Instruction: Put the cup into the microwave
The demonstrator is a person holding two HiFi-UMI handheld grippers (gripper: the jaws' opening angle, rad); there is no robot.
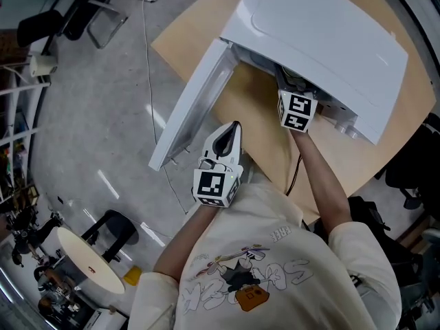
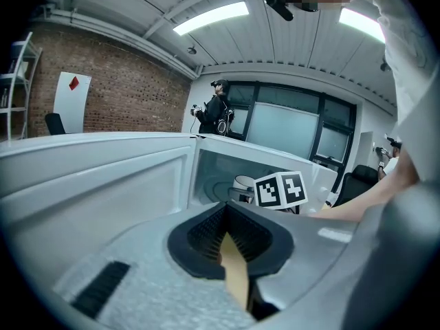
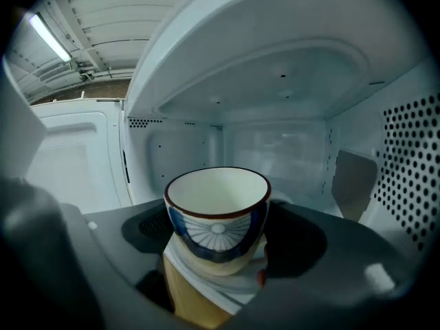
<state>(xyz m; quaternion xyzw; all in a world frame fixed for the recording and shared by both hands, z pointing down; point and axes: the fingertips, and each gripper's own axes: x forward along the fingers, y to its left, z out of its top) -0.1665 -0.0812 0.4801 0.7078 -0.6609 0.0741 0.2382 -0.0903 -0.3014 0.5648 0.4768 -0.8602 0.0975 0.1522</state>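
Observation:
A white microwave (image 1: 323, 40) stands on a wooden table (image 1: 199, 33), its door (image 1: 196, 102) swung open to the left. My right gripper (image 3: 216, 243) is shut on a cup (image 3: 216, 215) with a cream inside, a dark red rim and a blue fan pattern. The cup is upright at the mouth of the cavity, just above the floor edge. In the head view that gripper (image 1: 294, 95) reaches under the microwave's top, which hides its jaws. From the left gripper view the cup (image 2: 244, 183) shows inside the opening. My left gripper (image 1: 232, 130) hangs shut and empty before the door.
The microwave cavity (image 3: 275, 143) holds nothing else; its right wall is perforated. The open door (image 2: 96, 184) fills the left side. A cable (image 1: 148, 60) runs over the grey floor. A black chair (image 1: 69, 9) and a round white stool (image 1: 86, 260) stand to the left.

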